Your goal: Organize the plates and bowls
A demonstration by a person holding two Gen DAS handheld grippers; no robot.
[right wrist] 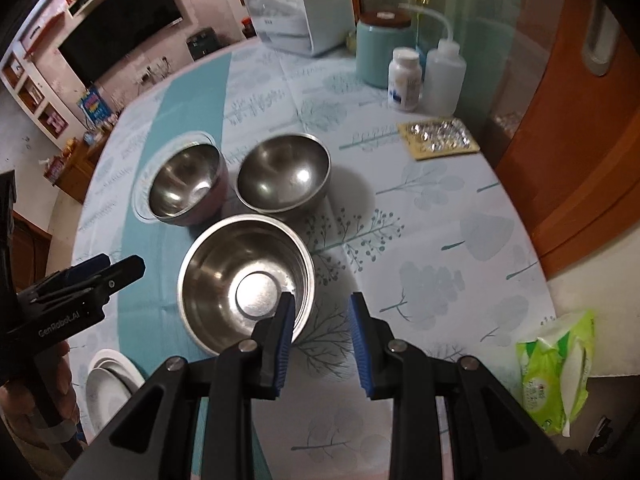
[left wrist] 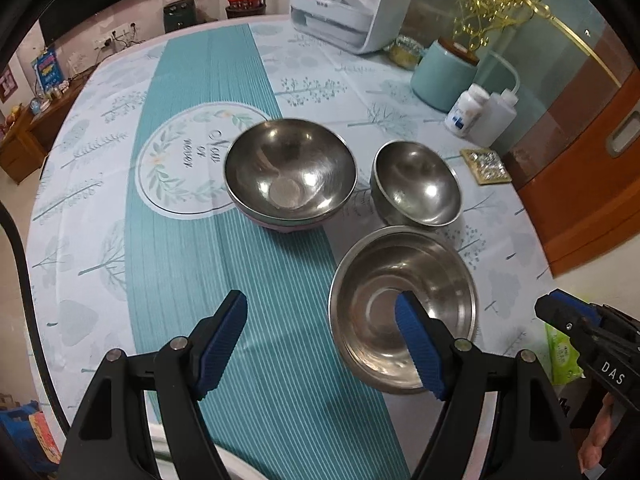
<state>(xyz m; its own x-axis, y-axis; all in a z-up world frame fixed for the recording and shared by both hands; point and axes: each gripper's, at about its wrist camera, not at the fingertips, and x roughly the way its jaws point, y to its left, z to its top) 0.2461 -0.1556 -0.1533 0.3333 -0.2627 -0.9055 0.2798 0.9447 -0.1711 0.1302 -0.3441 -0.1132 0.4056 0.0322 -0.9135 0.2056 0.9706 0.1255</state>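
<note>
Three steel bowls stand on the table. The nearest wide bowl (left wrist: 402,308) (right wrist: 246,284) is closest to both grippers. A small bowl (left wrist: 416,184) (right wrist: 284,176) stands behind it. A third steel bowl (left wrist: 290,168) (right wrist: 186,180) is nested in a pink bowl (left wrist: 280,226). My left gripper (left wrist: 320,344) is open above the table, its right finger over the wide bowl. My right gripper (right wrist: 320,344) is open, its left finger at the wide bowl's near rim. White plates (right wrist: 108,376) lie stacked at the table's near left edge.
A dish cabinet (left wrist: 352,0), teal jar (left wrist: 444,74), pill bottle (left wrist: 466,110) and squeeze bottle (left wrist: 494,116) stand at the back right. A foil pill card (right wrist: 438,138) lies near them. A green wipes pack (right wrist: 556,380) sits at the near right edge.
</note>
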